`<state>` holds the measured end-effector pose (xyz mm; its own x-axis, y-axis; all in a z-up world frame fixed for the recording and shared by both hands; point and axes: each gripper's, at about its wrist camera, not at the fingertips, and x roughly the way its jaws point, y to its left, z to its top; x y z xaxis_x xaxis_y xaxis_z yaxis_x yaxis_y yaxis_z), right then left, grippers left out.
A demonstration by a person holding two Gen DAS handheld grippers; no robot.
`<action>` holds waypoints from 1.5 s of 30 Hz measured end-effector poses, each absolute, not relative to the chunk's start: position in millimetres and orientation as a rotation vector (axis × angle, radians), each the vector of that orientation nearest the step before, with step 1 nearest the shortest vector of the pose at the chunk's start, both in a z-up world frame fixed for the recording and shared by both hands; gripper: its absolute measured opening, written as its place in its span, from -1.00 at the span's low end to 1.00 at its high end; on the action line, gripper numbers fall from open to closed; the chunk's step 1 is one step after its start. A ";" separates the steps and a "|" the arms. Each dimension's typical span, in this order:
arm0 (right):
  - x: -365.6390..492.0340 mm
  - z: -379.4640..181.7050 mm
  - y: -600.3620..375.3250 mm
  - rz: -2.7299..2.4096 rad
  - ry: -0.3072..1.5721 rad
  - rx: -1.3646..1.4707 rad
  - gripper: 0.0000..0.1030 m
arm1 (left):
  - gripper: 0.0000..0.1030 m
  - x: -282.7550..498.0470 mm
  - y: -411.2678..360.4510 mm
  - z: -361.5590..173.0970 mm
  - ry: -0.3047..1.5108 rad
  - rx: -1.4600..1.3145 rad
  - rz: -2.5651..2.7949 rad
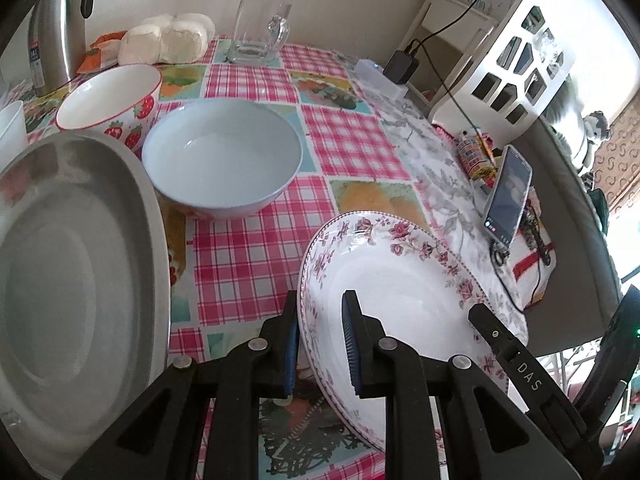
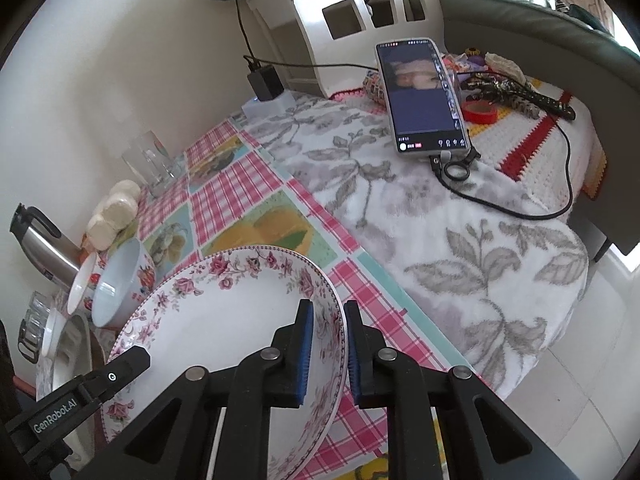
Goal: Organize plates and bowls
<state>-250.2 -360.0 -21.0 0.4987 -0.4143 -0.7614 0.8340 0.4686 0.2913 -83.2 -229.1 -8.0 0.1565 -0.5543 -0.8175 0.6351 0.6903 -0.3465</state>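
Observation:
A white plate with pink flowers (image 1: 400,280) is held tilted above the checked tablecloth. My left gripper (image 1: 320,344) is shut on its left rim. My right gripper (image 2: 326,348) is shut on the opposite rim of the same plate (image 2: 224,344); its finger shows in the left wrist view (image 1: 504,344). A large grey plate (image 1: 68,280) lies at the left. A pale blue bowl (image 1: 222,156) stands behind it in the middle, and a strawberry-patterned bowl (image 1: 112,100) stands further back left. Both bowls show in the right wrist view (image 2: 116,284).
A steel kettle (image 1: 56,40), a glass mug (image 1: 260,28) and white buns (image 1: 168,40) stand along the wall. A phone (image 2: 424,96) on a stand with cables sits on the leaf-patterned cloth (image 2: 440,220) to the right. A white shelf (image 1: 516,52) stands beyond.

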 end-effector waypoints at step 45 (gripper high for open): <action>-166.1 29.0 -262.7 -0.691 0.587 0.597 -0.68 | -0.60 -7.3 -113.1 60.1 0.983 -0.071 -0.805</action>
